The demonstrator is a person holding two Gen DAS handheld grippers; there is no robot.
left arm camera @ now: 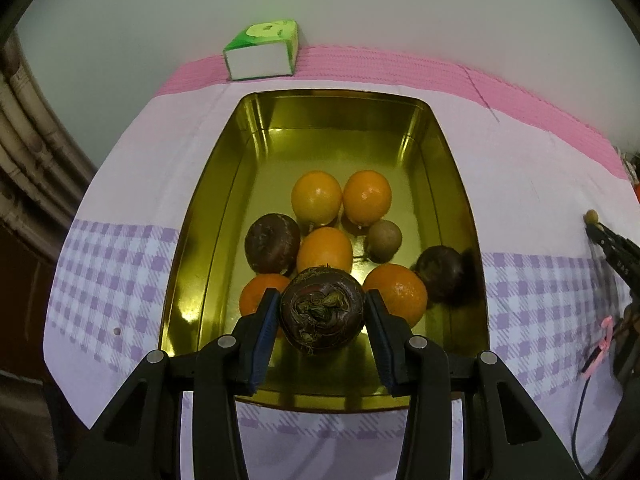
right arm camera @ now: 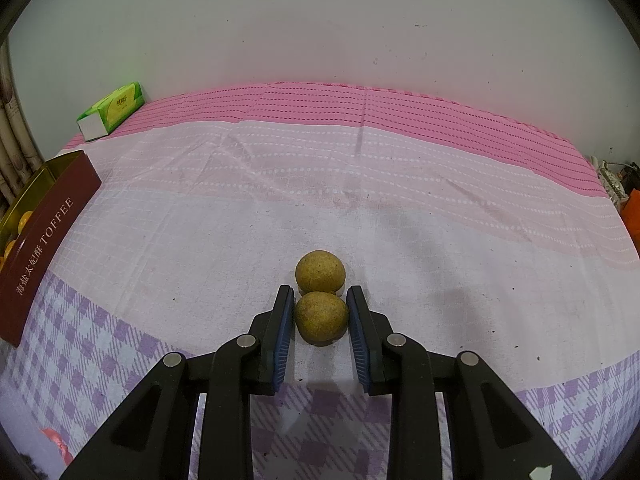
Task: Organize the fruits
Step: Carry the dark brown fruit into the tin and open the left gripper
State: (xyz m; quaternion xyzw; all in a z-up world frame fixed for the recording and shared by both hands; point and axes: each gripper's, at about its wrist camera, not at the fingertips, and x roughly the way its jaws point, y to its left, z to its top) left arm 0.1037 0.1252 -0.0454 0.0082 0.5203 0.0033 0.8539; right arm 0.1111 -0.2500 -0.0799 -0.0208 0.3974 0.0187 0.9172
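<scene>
In the left wrist view my left gripper (left arm camera: 322,312) is shut on a dark purple fruit (left arm camera: 322,310) and holds it above the near end of a gold tin tray (left arm camera: 208,216). The tray holds several oranges (left arm camera: 317,198), two more dark purple fruits (left arm camera: 272,243) and a small brown-green fruit (left arm camera: 385,240). In the right wrist view my right gripper (right arm camera: 320,312) is shut on a brown-green fruit (right arm camera: 321,316) resting on the cloth. A second brown-green fruit (right arm camera: 320,272) lies just beyond it, touching it.
A green tissue box (left arm camera: 264,50) stands at the table's back edge; it also shows in the right wrist view (right arm camera: 112,110). The tray's dark red TOFFEE side (right arm camera: 44,248) is at the far left of the right wrist view. The right gripper (left arm camera: 616,256) shows at the left view's right edge.
</scene>
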